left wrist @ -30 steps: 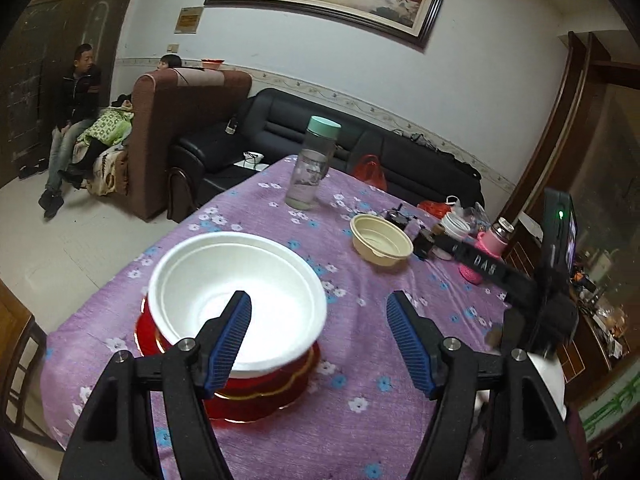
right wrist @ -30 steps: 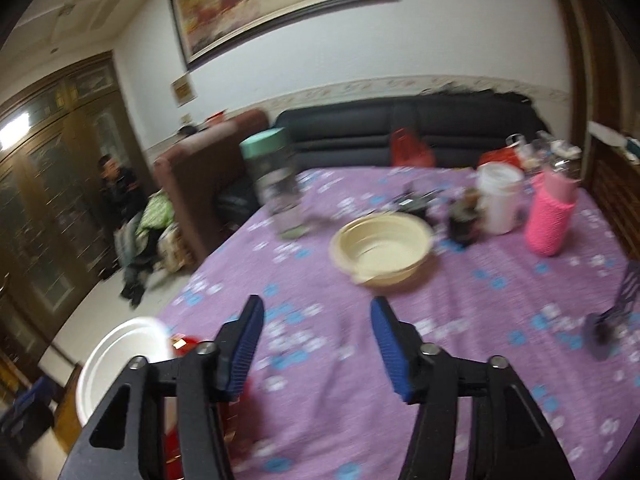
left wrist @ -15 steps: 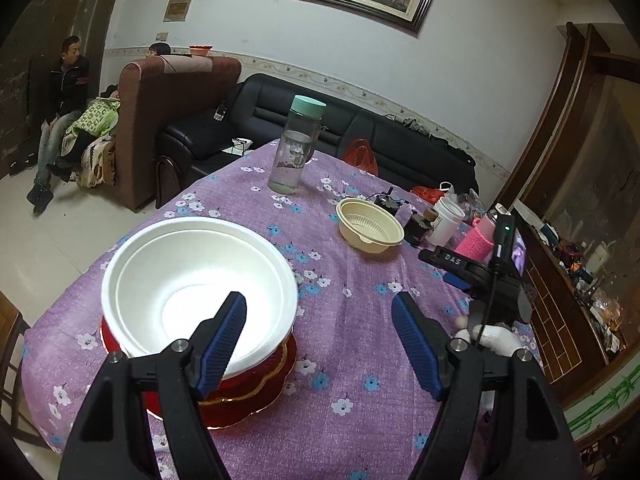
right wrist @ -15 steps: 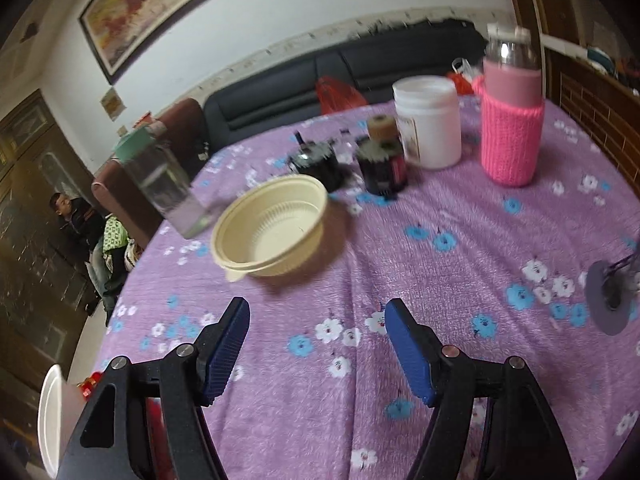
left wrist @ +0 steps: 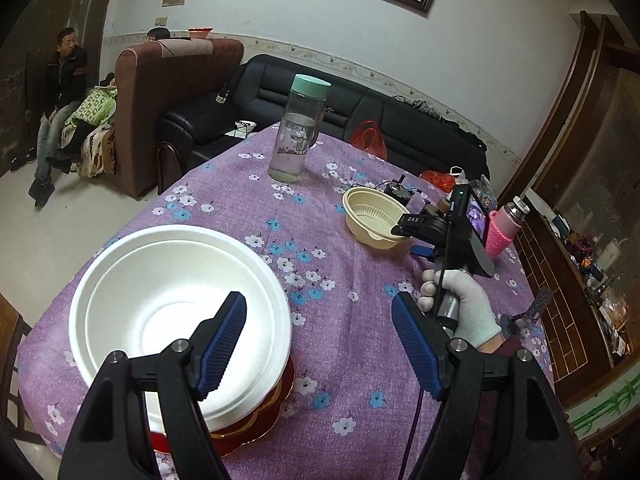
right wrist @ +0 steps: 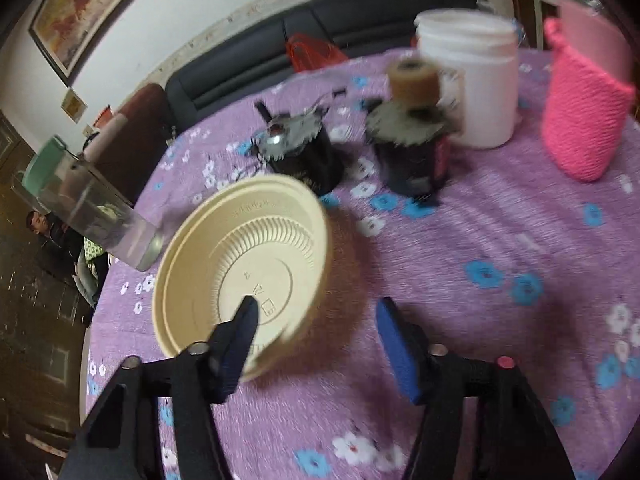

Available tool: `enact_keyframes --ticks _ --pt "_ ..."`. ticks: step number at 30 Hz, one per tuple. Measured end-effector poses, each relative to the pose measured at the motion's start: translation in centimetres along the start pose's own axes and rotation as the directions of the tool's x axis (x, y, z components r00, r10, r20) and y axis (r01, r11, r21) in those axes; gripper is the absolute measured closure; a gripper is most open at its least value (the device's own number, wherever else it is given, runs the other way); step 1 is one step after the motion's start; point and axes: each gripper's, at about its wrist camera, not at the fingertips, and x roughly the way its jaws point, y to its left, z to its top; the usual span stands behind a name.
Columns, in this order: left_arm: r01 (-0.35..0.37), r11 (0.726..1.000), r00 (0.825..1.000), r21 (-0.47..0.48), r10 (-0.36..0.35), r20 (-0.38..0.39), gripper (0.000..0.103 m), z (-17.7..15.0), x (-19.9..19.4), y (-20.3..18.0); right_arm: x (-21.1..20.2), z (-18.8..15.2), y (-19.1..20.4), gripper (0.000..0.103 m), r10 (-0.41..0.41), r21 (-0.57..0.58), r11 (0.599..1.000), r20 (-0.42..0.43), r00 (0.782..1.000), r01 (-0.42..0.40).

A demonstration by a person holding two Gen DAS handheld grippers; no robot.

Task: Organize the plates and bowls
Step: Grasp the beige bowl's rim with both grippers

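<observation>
Cream plastic bowl (right wrist: 244,268) is the target: ribbed inner wall, flat moulded base with embossed marks, thin stepped rim. It sits mid-table on the purple cloth, tilted toward the right wrist camera, rim near side up.

Change vs a second ago: right gripper (right wrist: 316,322) was well back from it with the bowl small and far; now it's right on it. One blue pad is inside the bowl over the base, the other outside on the cloth side, so the near wall is between the jaws. Jaws are closing, about mid-width; pads not yet visibly pressing the wall, so no grip confirmed. Frame is motion-blurred, contact hard to call.

Left gripper (left wrist: 320,332) has crept in over the white foam bowl (left wrist: 180,312), which has grown in view. Jaws wide, nothing held; one pad hangs over the bowl's interior, the other over bare cloth.

White bowl: matte, thick soft-looking wall, broad rolled rim, nested on a glossy red plate with gold scalloped edge (left wrist: 256,420).

Read: cream bowl pickup is imminent, likely headed to the white/red stack. Thin wall will flex, rim pinch could slip.

Around: clear bottle with mint cap (left wrist: 298,132), white tub (right wrist: 468,80), pink knitted sleeve (right wrist: 580,112), two dark gear-topped items (right wrist: 304,148). Tablecloth (left wrist: 352,360) is textured purple with a flower print.
</observation>
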Motion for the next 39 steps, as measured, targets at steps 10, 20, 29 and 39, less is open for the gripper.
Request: enact_keyframes --ticks 10,20,29,39 --pt "0.038 0.999 0.994 0.007 -0.037 -0.099 0.029 0.3 3.3 -2.6 -3.5 -1.6 -3.2 0.09 0.077 0.036 0.997 -0.066 0.995 -0.075" --pt "0.073 0.993 0.976 0.091 -0.053 -0.211 0.029 -1.7 8.2 -9.1 -9.8 -8.9 -10.0 0.089 0.127 0.004 0.992 -0.203 0.971 -0.129" --pt "-0.007 0.991 0.947 0.135 0.05 -0.319 0.029 -3.1 17.5 -12.8 -10.9 -10.3 -12.1 0.067 0.125 -0.02 0.992 -0.068 0.99 -0.127" --pt "-0.027 0.993 0.915 0.119 0.072 -0.397 0.087 -3.9 22.1 -12.0 -10.9 -11.3 -10.8 0.069 0.109 -0.076 0.991 -0.042 0.993 -0.112"
